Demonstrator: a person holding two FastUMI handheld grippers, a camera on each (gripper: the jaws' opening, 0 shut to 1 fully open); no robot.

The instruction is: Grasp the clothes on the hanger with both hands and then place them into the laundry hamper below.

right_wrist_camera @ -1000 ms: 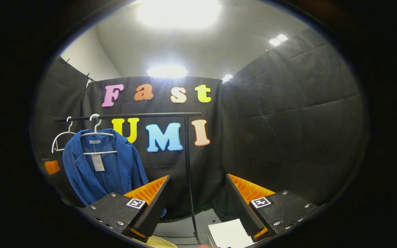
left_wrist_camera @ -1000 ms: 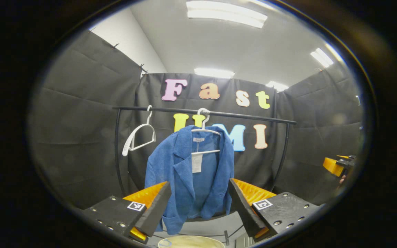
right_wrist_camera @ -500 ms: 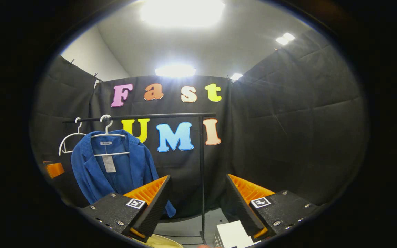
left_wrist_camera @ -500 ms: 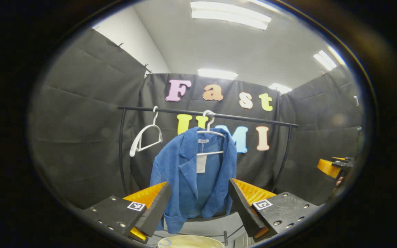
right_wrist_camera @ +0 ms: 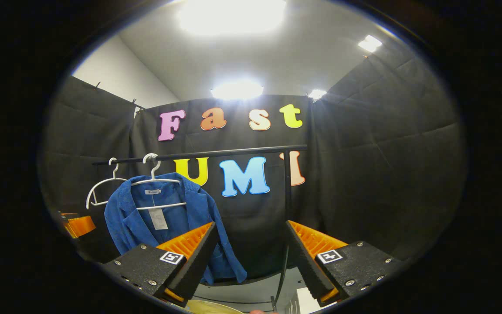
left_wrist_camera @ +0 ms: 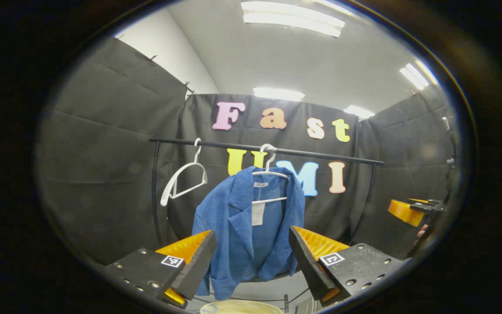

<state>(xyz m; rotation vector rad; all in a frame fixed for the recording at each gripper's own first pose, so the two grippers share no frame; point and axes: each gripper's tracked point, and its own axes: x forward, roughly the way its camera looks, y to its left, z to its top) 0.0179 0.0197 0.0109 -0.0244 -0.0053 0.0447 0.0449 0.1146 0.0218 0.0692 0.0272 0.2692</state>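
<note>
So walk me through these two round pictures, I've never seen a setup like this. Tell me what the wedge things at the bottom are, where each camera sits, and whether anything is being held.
A person carries a two-finger tool in each hand. Each tool has a fisheye camera looking forward along its own fingers.

In the left gripper view, the wedges at the bottom are the left hand-held gripper, open and holding nothing. Ahead, a blue jacket hangs on a white hanger from a black rail, with an empty hanger beside it. The pale rim at the bottom is probably the hamper.

In the right gripper view, the right hand-held gripper is also open and empty, with the jacket off to its left.

Each gripper also appears at the edge of the other's view.
</note>
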